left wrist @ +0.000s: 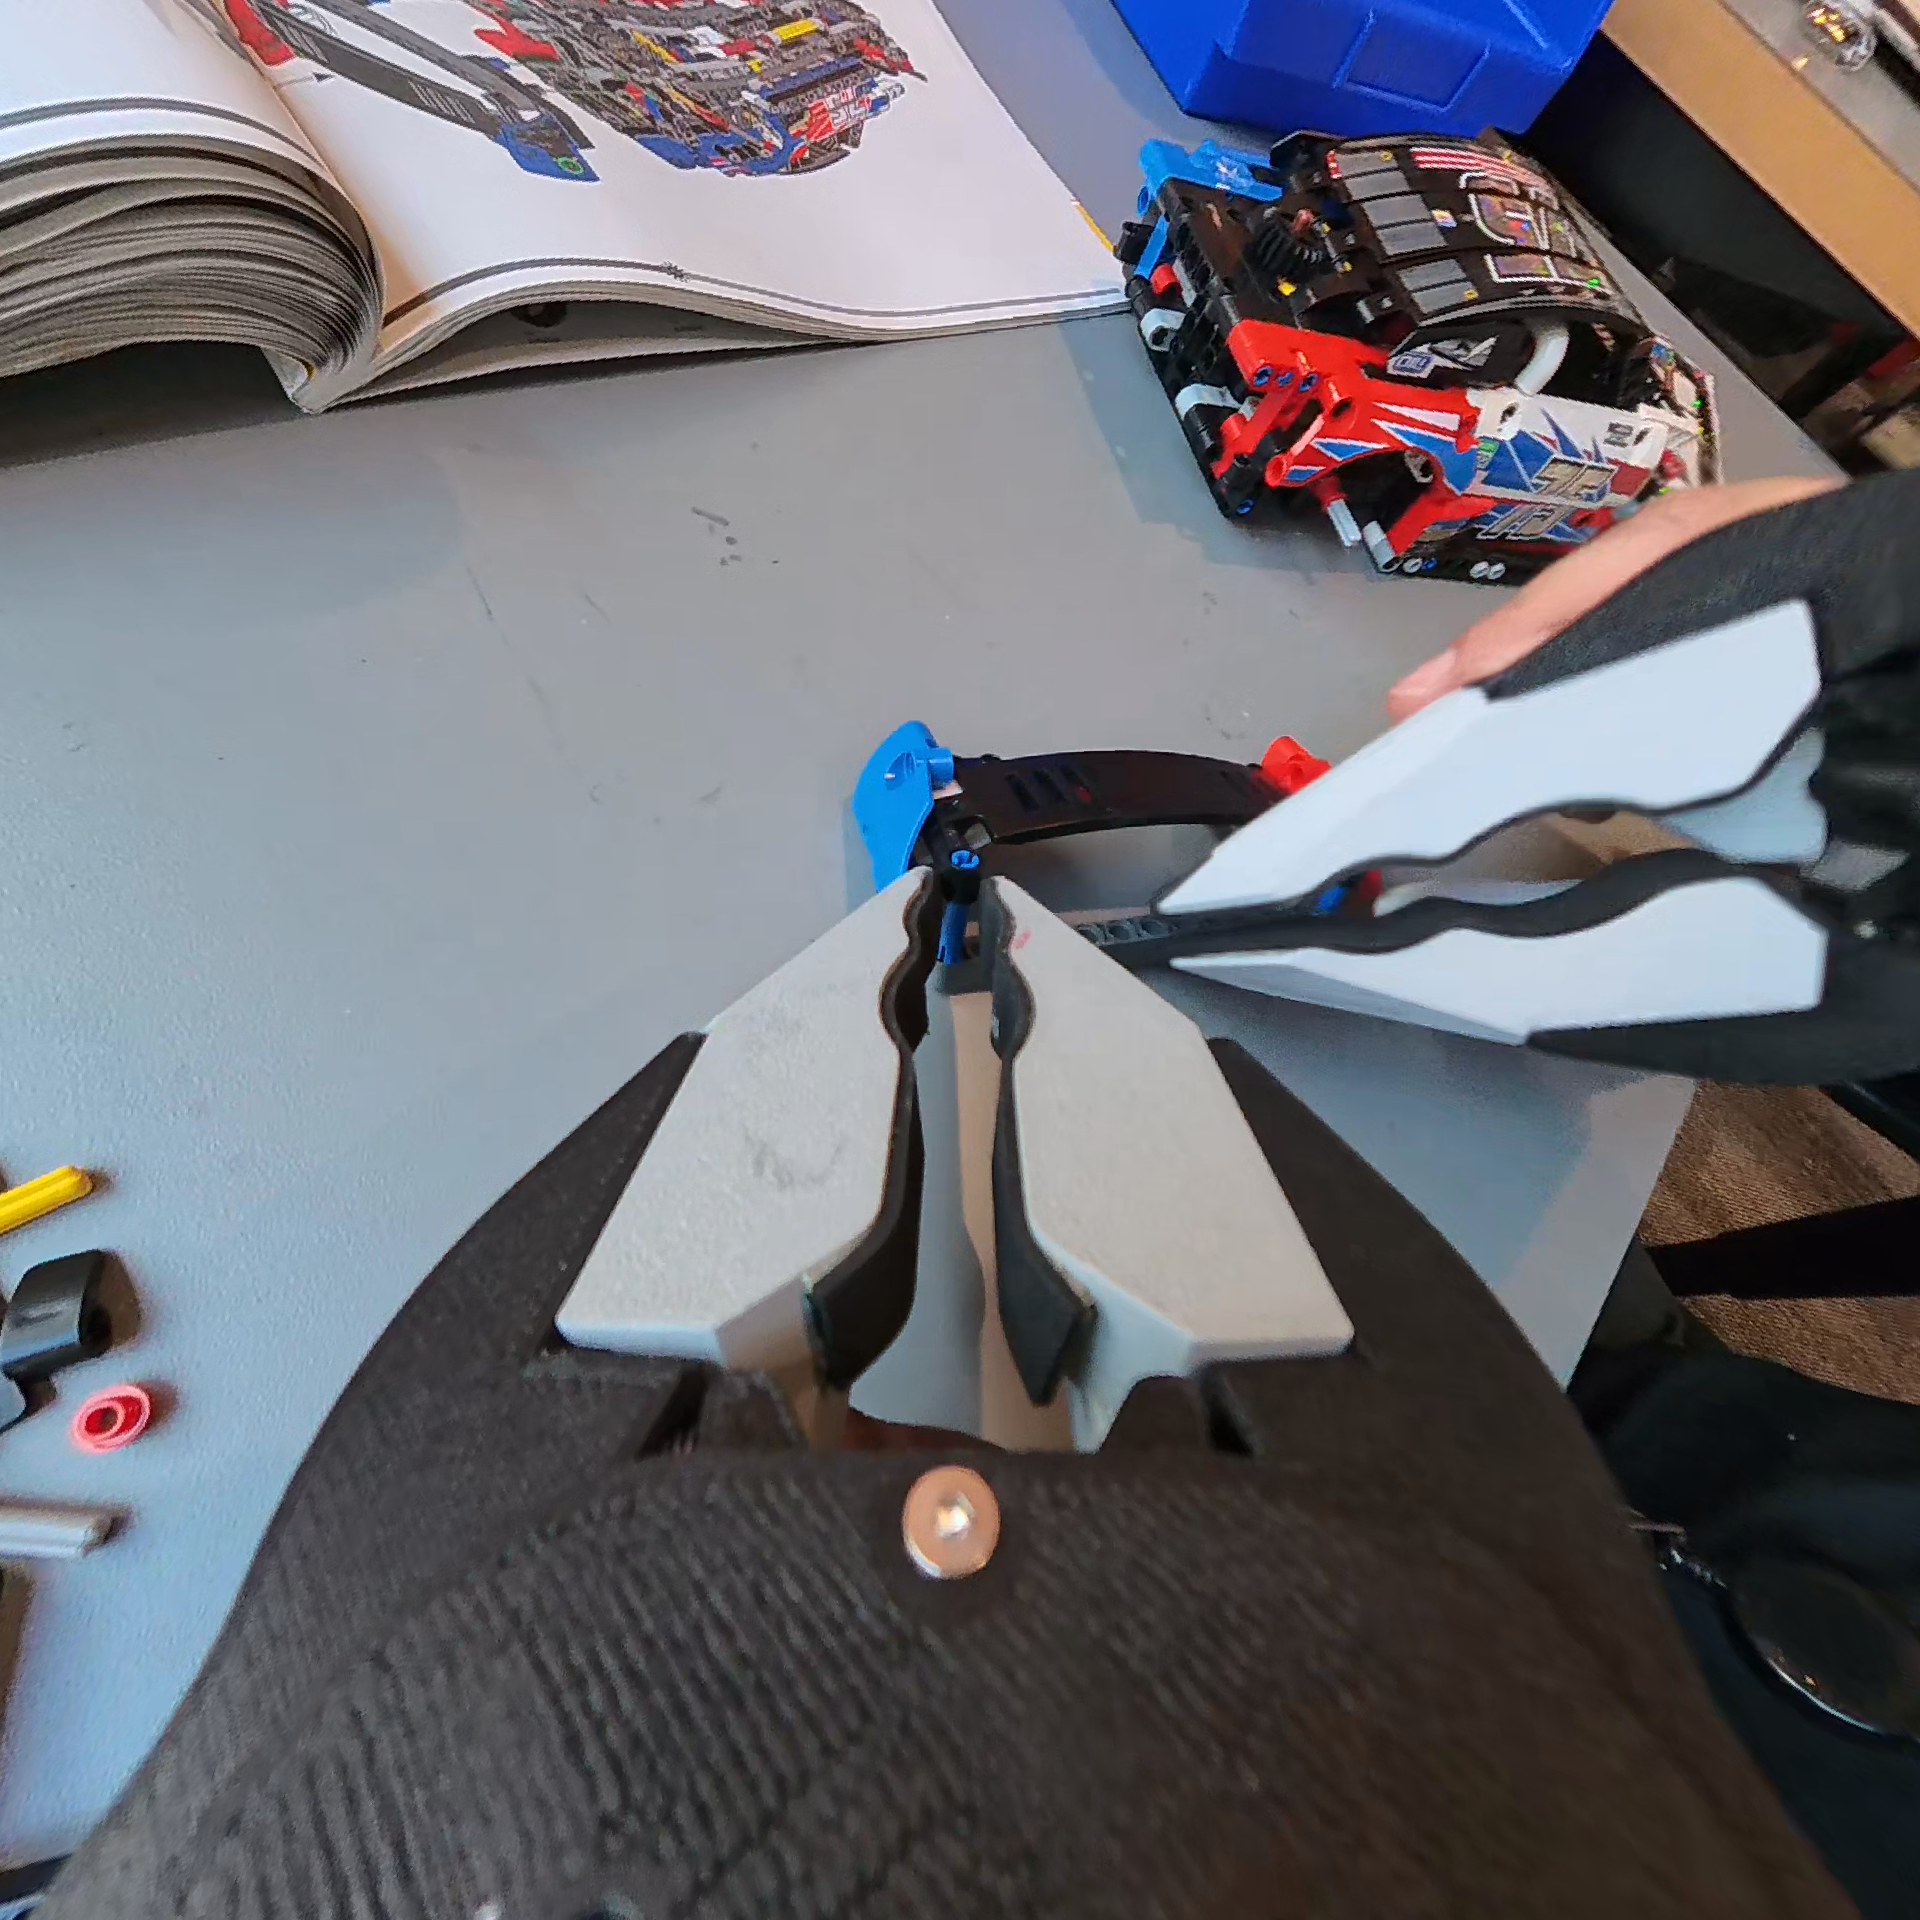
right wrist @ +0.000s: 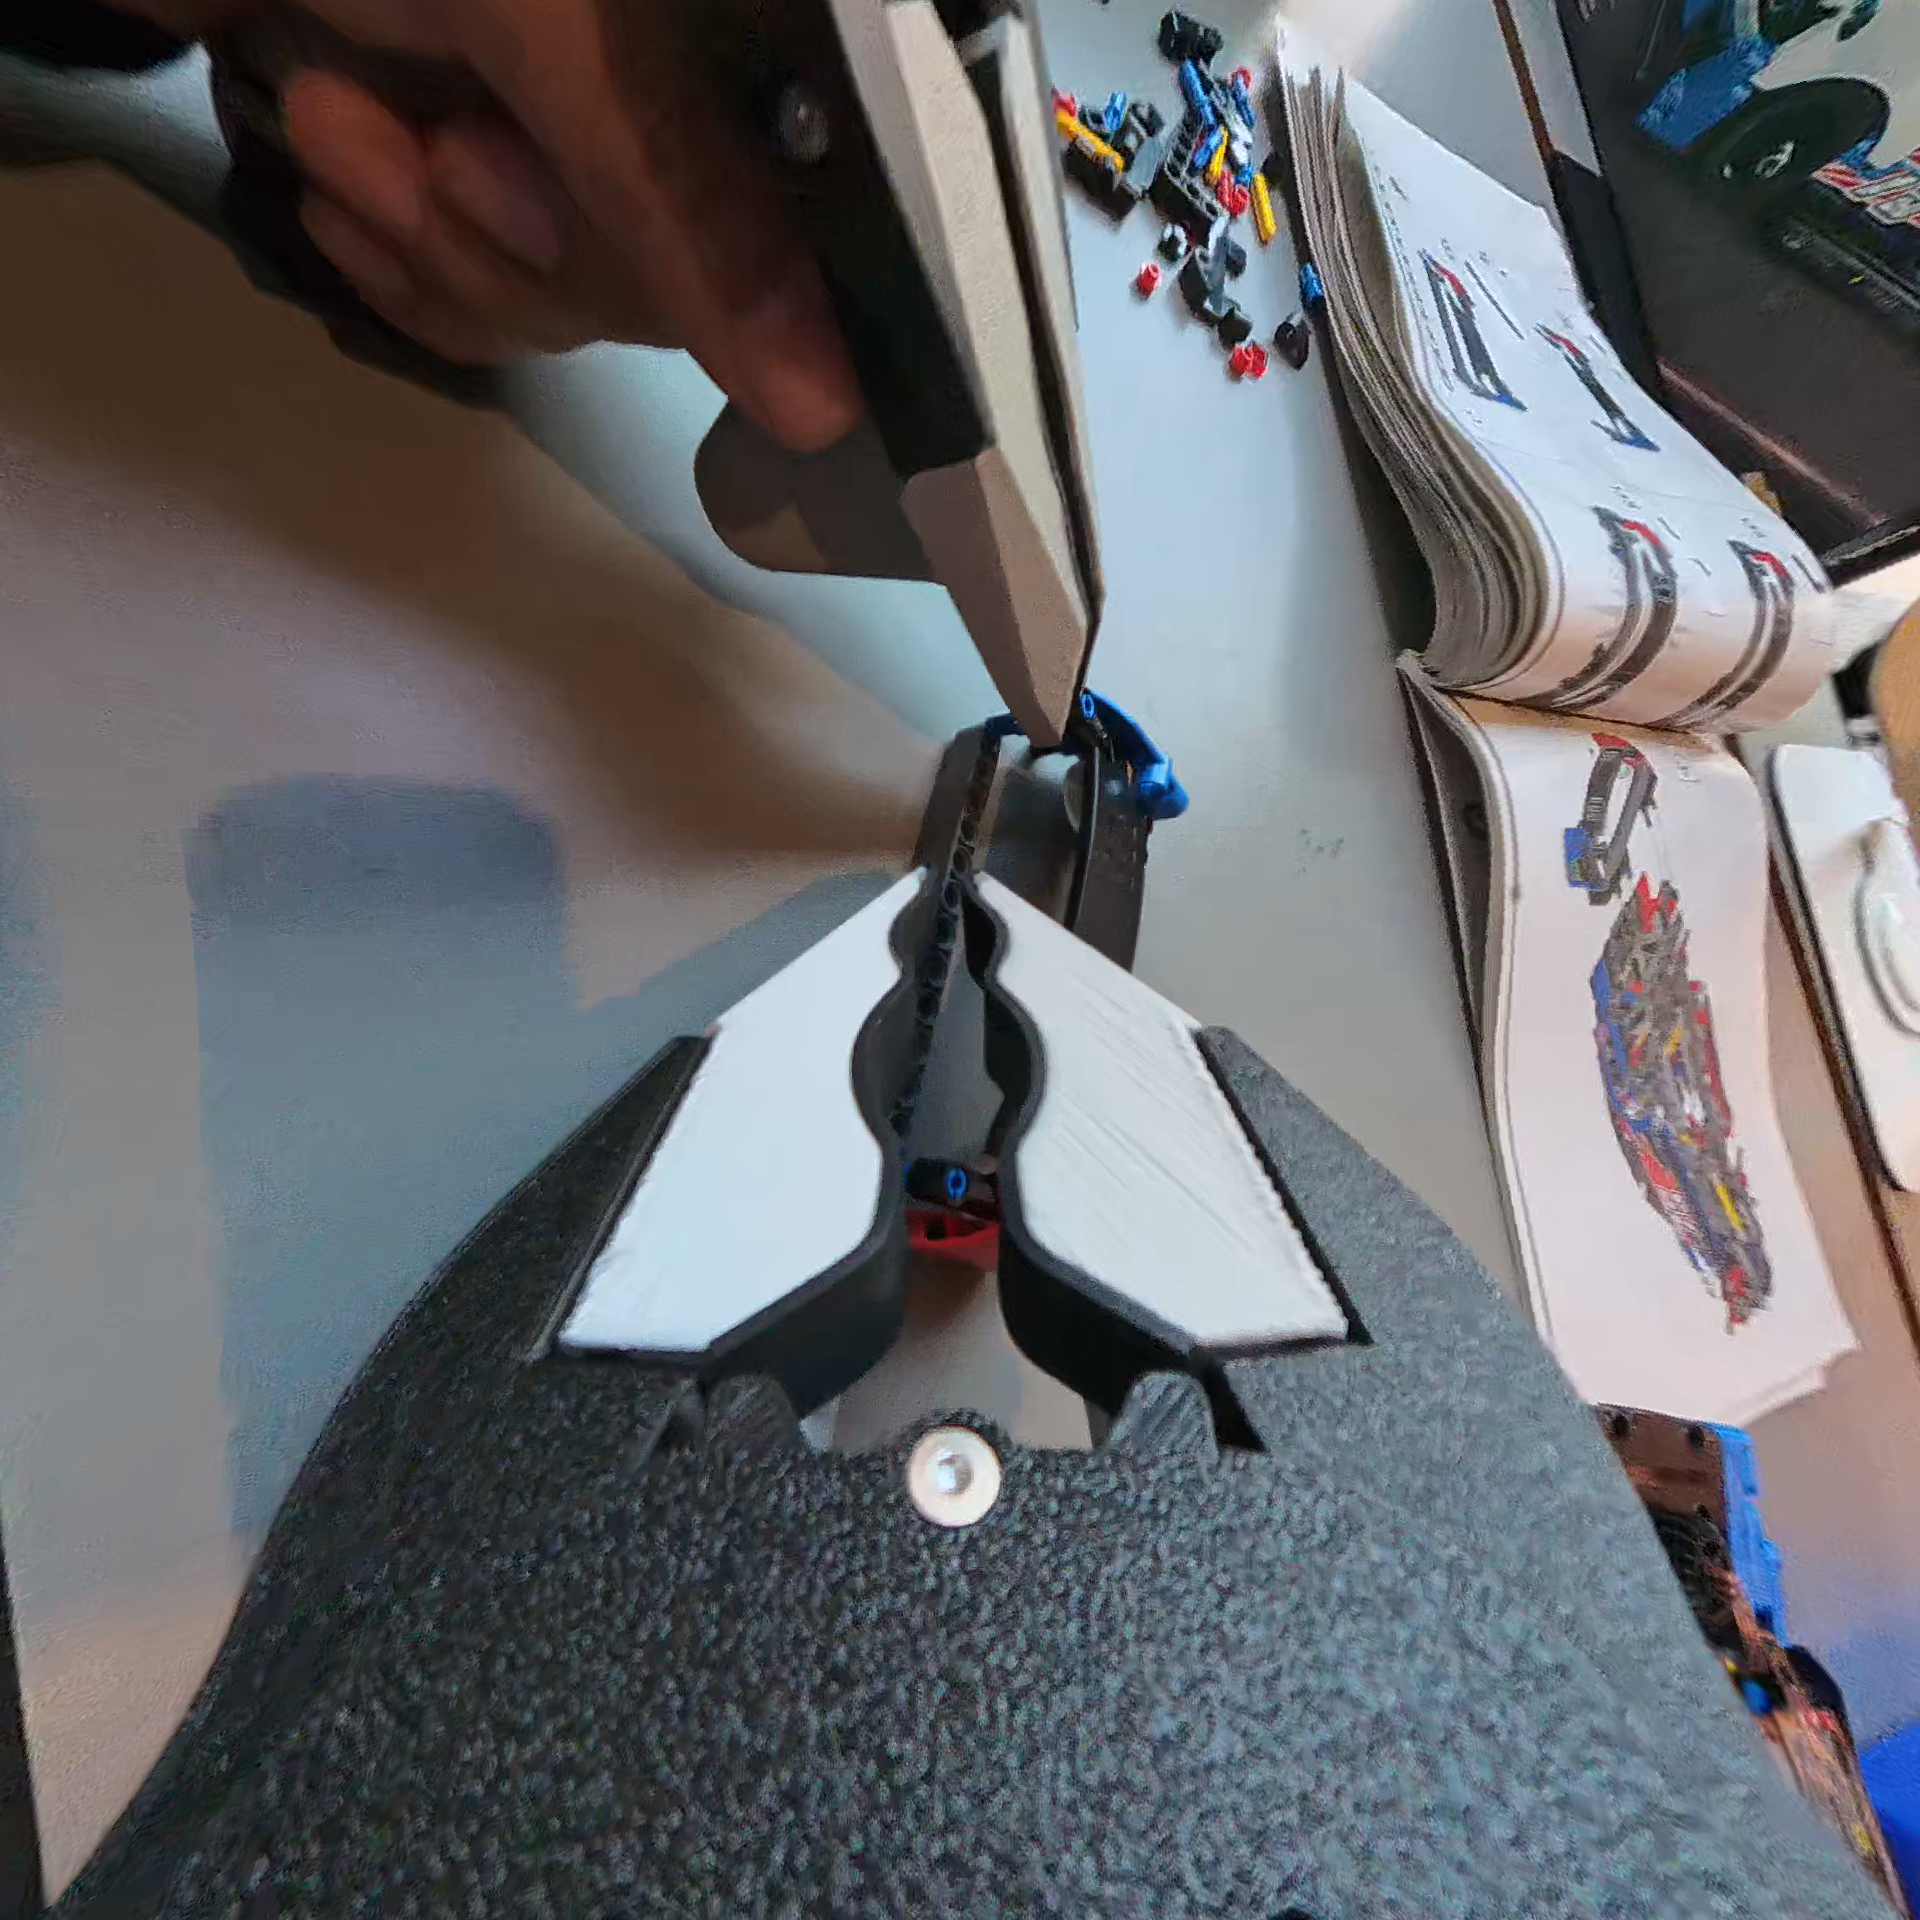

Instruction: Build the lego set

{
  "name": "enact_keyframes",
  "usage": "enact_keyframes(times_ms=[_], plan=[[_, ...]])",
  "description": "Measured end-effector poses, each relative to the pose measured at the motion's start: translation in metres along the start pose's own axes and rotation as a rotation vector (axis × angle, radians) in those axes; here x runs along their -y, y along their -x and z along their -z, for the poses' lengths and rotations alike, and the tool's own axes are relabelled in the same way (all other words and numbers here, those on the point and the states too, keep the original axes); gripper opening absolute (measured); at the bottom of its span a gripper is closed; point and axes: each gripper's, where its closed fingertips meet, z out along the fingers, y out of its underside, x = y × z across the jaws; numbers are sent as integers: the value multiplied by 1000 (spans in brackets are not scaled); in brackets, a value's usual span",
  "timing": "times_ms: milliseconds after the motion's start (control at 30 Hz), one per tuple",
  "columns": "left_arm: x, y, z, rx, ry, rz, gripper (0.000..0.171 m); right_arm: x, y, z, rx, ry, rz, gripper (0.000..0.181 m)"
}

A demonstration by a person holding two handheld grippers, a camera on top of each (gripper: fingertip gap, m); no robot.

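Observation:
A small lego sub-assembly sits on the grey table (left wrist: 468, 748): a black curved arch (left wrist: 1101, 790) with a blue piece (left wrist: 894, 800) at one end and a red piece (left wrist: 1294, 764) at the other. My left gripper (left wrist: 956, 899) is shut on a blue pin (left wrist: 954, 920) at the blue end. My right gripper (right wrist: 951, 894) is shut on a black holed beam (right wrist: 935, 987) of the same sub-assembly, and it enters the left wrist view (left wrist: 1169, 925) from the right. In the right wrist view the left gripper (right wrist: 1065, 717) comes down from above onto the blue piece (right wrist: 1143, 769).
An open instruction book (left wrist: 623, 208) lies at the back. A partly built red, white, blue and black car (left wrist: 1403, 353) stands to its right, behind it a blue bin (left wrist: 1351, 52). Loose pieces (left wrist: 62, 1330) lie at the left. The table edge (left wrist: 1621, 1195) is close on the right. My right fingertips sit around 4 centimeters from my left ones.

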Motion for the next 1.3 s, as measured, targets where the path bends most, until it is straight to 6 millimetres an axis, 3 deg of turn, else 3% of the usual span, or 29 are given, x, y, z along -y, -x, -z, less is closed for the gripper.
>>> enact_keyframes(times_ms=[33,167,533,1133,1300], plan=[[0,0,0,1,0,4,5,-3,2,-3,-13,26,7,1],[0,1,-1,-18,-1,60,5,-9,5,-7,-35,72,24,17],[0,4,-2,-53,14,86,5,-10,7,-7,-120,100,215,11],[-5,2,5,-115,24,177,5,-10,6,-7,-143,128,231,10],[-7,2,7,-89,23,132,5,-10,7,-7,-153,136,238,10]])
